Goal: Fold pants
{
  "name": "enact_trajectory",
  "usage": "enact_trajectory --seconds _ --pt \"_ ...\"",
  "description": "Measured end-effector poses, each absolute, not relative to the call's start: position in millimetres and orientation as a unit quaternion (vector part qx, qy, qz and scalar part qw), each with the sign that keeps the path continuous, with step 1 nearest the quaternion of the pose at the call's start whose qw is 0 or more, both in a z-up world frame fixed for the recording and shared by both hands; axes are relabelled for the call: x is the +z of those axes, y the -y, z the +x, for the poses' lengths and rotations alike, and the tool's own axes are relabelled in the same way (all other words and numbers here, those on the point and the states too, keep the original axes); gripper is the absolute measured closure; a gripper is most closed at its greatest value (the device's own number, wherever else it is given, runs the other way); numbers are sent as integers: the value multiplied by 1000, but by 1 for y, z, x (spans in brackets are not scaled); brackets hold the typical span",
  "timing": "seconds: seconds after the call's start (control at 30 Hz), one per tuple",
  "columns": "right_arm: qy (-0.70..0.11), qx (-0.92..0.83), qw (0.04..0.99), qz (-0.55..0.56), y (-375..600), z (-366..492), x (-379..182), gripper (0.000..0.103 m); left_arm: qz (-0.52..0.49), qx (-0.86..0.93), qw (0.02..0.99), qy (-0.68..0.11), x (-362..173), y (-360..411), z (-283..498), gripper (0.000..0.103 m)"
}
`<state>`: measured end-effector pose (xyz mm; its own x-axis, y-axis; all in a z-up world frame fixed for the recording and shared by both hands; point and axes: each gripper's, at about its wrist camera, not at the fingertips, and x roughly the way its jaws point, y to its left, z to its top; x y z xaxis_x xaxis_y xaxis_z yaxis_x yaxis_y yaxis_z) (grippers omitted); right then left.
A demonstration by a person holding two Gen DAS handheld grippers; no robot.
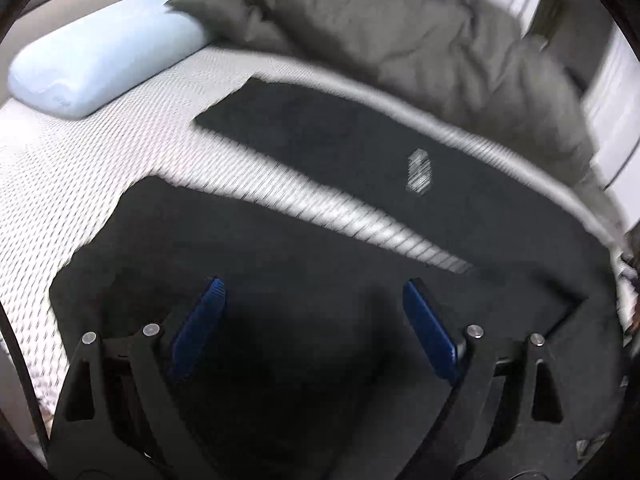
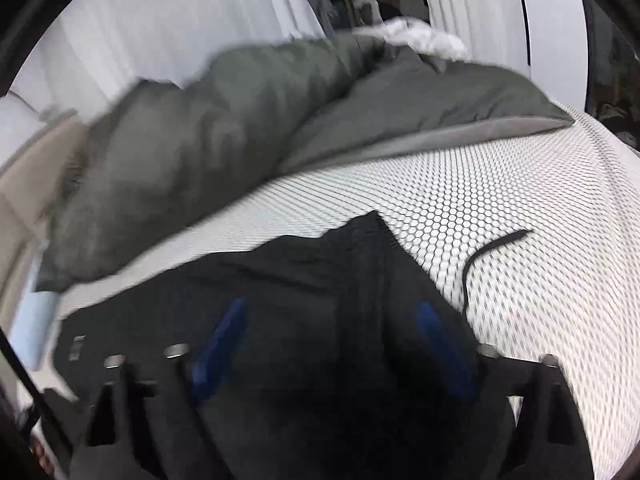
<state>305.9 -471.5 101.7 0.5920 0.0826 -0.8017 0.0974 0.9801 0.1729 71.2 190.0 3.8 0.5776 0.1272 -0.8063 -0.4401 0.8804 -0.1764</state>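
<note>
Fingers [image 1: 430,326] with blue ribbed pads stand spread apart on both grippers, gripping nothing, low over the black pants [image 1: 320,208] on the bed [image 1: 100,168]. Motion blur smears the right gripper [image 2: 332,340]; its frame edges cut off the legs. Only the left view shows both legs, a small white logo [image 1: 419,170] and a pale blue pillow [image 1: 104,56] upper left. Only the right shows the drawstring [image 2: 492,248] on honeycomb-textured sheet. Beyond, a rumpled grey duvet [image 2: 224,128].

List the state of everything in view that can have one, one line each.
black pants: spread flat on the bed, legs apart, not yet folded.
left hand-held gripper: open, over the pants.
right hand-held gripper: open, over the pants.
grey duvet: bunched up along the far side.
light blue pillow: lying flat on the mattress.
</note>
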Motion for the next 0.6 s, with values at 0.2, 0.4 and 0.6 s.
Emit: enact_trajectory --seconds 0.2,0.4,0.6 --pt "-462 -14 886 24 459 339 93 98 -195 183 862 -431 -12 -202 56 14" --pt "-484 -71 871 44 491 353 97 86 -199 193 861 -426 -14 -210 57 14" --pt "-375 8 921 107 500 227 160 7 -241 181 870 -391 6 -239 34 12"
